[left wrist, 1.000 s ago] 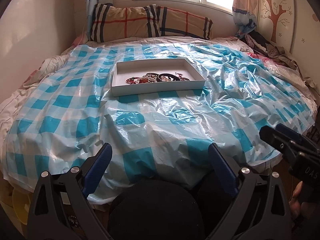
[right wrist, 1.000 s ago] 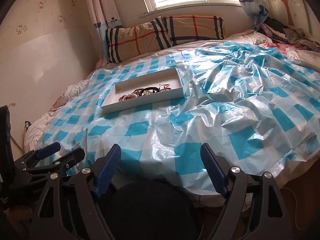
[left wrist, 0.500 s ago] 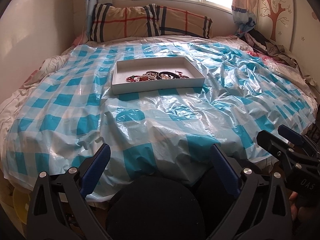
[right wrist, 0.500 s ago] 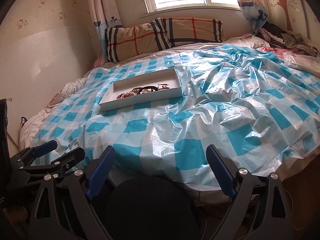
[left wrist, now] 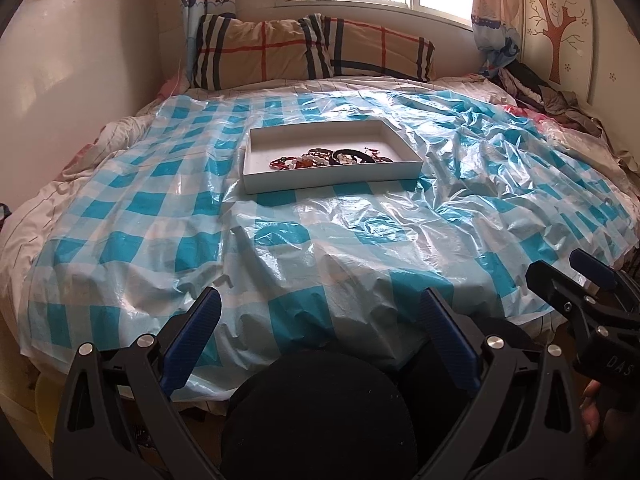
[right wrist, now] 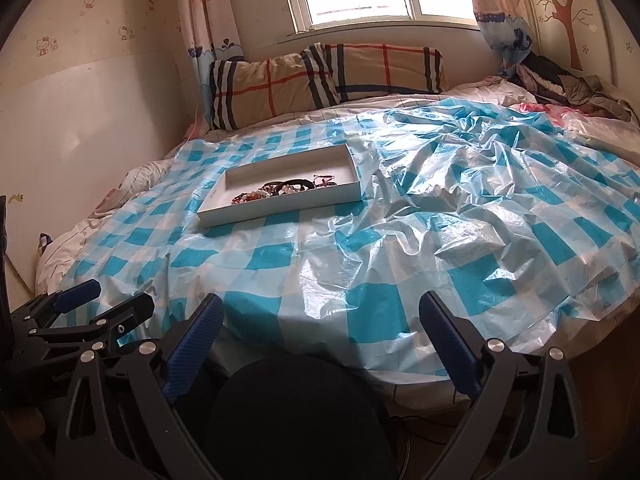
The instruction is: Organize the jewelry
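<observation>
Jewelry (left wrist: 330, 158), a tangle of bead bracelets and dark bands, lies along the near wall of a shallow white tray (left wrist: 256, 148), which sits toward the pillow end of the blue-checked plastic sheet (left wrist: 280, 248) spread over the bed. The left gripper (left wrist: 318, 312) hangs over the sheet's near edge, jaws wide with nothing between them. The right gripper (right wrist: 320, 312), beside it at the same edge, is opening its jaws, likewise empty, well apart from the tray.

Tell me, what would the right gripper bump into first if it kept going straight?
Probably the checked plastic sheet on the bed, ahead of the right gripper, whose empty jaws are opening. The white tray lies farther left.
</observation>
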`<state>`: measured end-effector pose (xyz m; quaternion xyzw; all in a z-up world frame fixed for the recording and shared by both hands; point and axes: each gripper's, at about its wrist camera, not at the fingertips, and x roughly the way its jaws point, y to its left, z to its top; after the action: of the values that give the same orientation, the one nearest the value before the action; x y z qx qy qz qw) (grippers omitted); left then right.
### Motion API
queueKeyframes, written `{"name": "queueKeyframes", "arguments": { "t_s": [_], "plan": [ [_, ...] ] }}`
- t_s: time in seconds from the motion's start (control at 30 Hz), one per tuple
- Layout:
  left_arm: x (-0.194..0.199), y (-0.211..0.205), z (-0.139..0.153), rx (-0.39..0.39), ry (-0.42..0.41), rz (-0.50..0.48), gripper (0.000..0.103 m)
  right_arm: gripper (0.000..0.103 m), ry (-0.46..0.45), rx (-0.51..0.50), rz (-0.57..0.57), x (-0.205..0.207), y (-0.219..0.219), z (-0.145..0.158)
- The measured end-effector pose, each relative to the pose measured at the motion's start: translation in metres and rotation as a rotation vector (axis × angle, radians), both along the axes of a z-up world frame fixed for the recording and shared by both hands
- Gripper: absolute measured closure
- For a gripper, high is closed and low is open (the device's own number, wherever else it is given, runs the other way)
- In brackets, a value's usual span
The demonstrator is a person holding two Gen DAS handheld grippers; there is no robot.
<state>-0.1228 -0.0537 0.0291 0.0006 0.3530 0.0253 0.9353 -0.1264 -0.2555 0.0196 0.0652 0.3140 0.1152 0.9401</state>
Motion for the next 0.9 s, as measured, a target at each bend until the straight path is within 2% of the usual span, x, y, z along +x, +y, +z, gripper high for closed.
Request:
{"name": "queueKeyframes", "arguments": {
  "t_s": [0.9],
  "plan": [
    [0.004, 0.013, -0.007, -0.020, 0.025, 0.029, 0.008, 0.008, 0.002, -0.005, -0.001, -0.001, 0.001, -0.001]
  ]
}}
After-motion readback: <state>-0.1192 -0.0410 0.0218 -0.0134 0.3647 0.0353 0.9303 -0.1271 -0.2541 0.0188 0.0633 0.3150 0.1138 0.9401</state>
